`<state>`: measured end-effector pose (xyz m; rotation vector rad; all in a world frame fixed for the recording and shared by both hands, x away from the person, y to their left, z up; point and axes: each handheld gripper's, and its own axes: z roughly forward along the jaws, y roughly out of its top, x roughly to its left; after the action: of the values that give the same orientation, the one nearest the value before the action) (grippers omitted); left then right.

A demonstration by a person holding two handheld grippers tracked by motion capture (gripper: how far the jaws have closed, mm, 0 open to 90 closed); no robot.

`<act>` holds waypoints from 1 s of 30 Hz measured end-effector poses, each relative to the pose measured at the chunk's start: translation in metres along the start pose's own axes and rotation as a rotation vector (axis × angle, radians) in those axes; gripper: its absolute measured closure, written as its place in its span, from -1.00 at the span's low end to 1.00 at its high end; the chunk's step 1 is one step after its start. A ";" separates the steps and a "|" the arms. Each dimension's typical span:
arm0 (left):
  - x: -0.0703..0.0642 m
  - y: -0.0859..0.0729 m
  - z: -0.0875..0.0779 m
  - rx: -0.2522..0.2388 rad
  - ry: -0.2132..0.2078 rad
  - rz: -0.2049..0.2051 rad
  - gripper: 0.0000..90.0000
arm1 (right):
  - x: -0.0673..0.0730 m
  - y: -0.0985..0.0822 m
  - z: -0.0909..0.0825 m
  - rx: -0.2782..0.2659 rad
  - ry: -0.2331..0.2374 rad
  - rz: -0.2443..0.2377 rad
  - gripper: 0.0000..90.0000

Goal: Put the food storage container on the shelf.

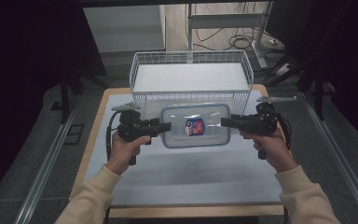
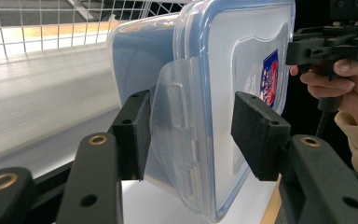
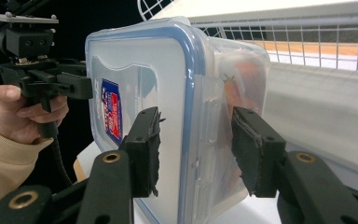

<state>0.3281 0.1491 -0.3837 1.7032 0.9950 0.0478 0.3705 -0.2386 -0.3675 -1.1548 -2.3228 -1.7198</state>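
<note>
A clear plastic container (image 1: 196,126) with a blue-rimmed lid and a red-and-blue label hangs above the table, just in front of the wire basket. My left gripper (image 1: 168,127) is shut on its left end and my right gripper (image 1: 223,122) on its right end. In the left gripper view the container (image 2: 223,70) stands on edge, with the pads (image 2: 256,135) clamped either side of its side latch. In the right gripper view the container (image 3: 140,70) shows something orange inside, and the gripper (image 3: 198,151) squeezes lid and base.
A white wire basket (image 1: 140,70) with a pale floor stands at the table's far edge. The table (image 1: 191,182) has a light mat and a wooden border. Cables and stand legs lie on the floor beyond it.
</note>
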 end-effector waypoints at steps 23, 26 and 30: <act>0.007 0.039 -0.003 -0.030 -0.025 0.016 0.09 | 0.005 0.040 -0.004 -0.023 -0.020 -0.045 0.18; 0.011 0.044 -0.001 -0.026 -0.026 0.014 0.09 | 0.003 0.045 -0.002 -0.019 -0.024 -0.049 0.18; 0.013 0.051 -0.001 -0.019 -0.023 0.022 0.09 | -0.001 0.049 0.001 -0.027 -0.021 -0.051 0.18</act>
<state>0.3658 0.1560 -0.3483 1.6939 0.9565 0.0518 0.3996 -0.2328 -0.3289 -1.1334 -2.3687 -1.7695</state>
